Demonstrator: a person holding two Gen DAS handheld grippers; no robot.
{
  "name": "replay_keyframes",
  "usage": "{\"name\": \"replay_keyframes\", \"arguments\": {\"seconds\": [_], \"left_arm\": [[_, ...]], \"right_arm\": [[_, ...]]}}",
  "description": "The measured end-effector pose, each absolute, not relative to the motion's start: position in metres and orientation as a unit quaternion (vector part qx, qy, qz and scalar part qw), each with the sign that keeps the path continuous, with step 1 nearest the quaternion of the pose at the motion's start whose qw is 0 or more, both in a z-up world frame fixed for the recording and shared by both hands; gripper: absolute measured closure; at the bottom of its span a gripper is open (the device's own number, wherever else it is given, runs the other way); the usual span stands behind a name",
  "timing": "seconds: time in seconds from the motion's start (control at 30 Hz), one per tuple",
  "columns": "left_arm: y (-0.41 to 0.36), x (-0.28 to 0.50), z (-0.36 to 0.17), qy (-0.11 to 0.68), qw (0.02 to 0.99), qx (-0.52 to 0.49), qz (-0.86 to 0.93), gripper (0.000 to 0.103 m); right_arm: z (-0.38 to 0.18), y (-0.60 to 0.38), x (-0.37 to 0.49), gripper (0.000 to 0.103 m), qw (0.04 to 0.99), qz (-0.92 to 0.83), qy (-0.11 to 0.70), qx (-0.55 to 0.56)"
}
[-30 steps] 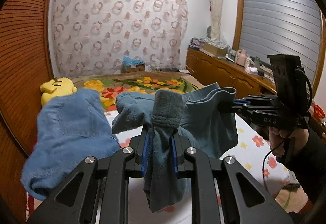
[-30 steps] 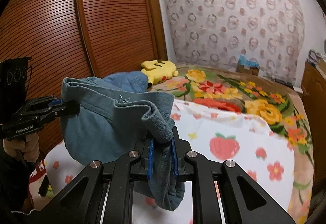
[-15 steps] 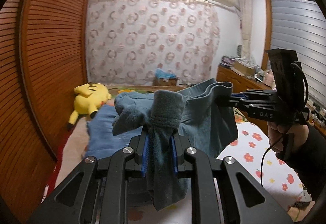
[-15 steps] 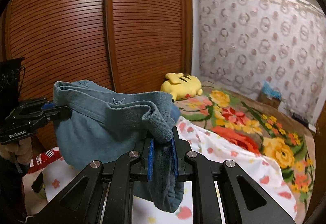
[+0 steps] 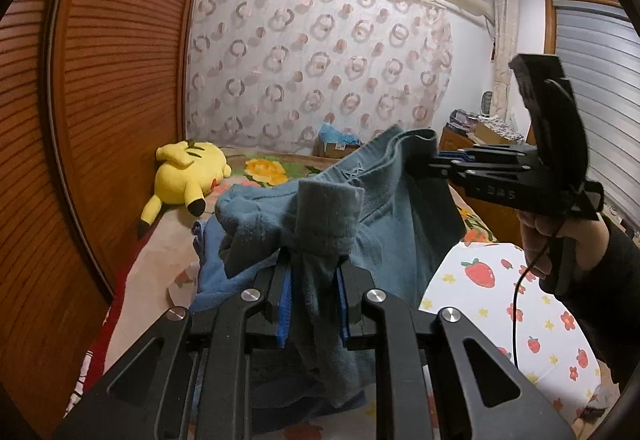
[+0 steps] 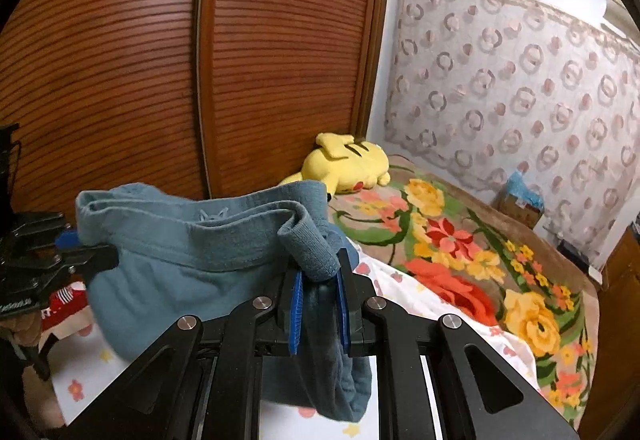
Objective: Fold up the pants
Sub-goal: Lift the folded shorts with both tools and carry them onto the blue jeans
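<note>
Blue-grey pants (image 5: 384, 224) hang in the air above the bed, held by the waistband between both grippers. My left gripper (image 5: 314, 276) is shut on one end of the waistband, with cloth bunched over its fingers. My right gripper (image 6: 318, 280) is shut on the other end; it also shows in the left wrist view (image 5: 436, 163) at the right, gripping the band. The pants (image 6: 172, 260) sag between the grippers. The left gripper (image 6: 96, 260) shows at the left edge of the right wrist view.
A bed with a strawberry-print sheet (image 5: 500, 304) and a floral blanket (image 6: 460, 240) lies below. A yellow plush toy (image 5: 188, 175) lies by the wooden slatted wardrobe (image 6: 200, 59). More blue cloth (image 5: 212, 272) lies on the bed. A cabinet (image 5: 480, 143) stands at the right.
Both grippers have swung to the left toward the wardrobe, carrying the pants with them. Both stay shut on the waistband.
</note>
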State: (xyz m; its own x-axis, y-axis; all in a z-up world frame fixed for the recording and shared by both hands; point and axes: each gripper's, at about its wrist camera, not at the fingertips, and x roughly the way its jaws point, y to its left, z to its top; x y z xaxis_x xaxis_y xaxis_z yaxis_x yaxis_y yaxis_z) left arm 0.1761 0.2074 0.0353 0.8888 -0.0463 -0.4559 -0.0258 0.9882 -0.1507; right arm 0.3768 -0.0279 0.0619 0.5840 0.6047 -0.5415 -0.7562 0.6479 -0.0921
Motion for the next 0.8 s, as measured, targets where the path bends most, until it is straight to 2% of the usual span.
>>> {"name": "replay_keyframes", "arguments": {"seconds": [0.5, 0.77, 0.8], "left_arm": [[0.232, 0.189, 0.02, 0.251, 0.96, -0.123, 0.021, 0.084], [0.236, 0.183, 0.01, 0.269, 0.953, -0.133, 0.045, 0.084], [0.236, 0.182, 0.009, 0.27, 0.952, -0.134, 0.045, 0.084]], "right_arm": [[0.062, 0.069, 0.437, 0.089, 0.848, 0.421, 0.231, -0.224], [0.035, 0.102, 0.465, 0.088, 0.829, 0.442, 0.258, -0.227], [0.034, 0.1, 0.467, 0.086, 0.829, 0.442, 0.26, -0.223]]}}
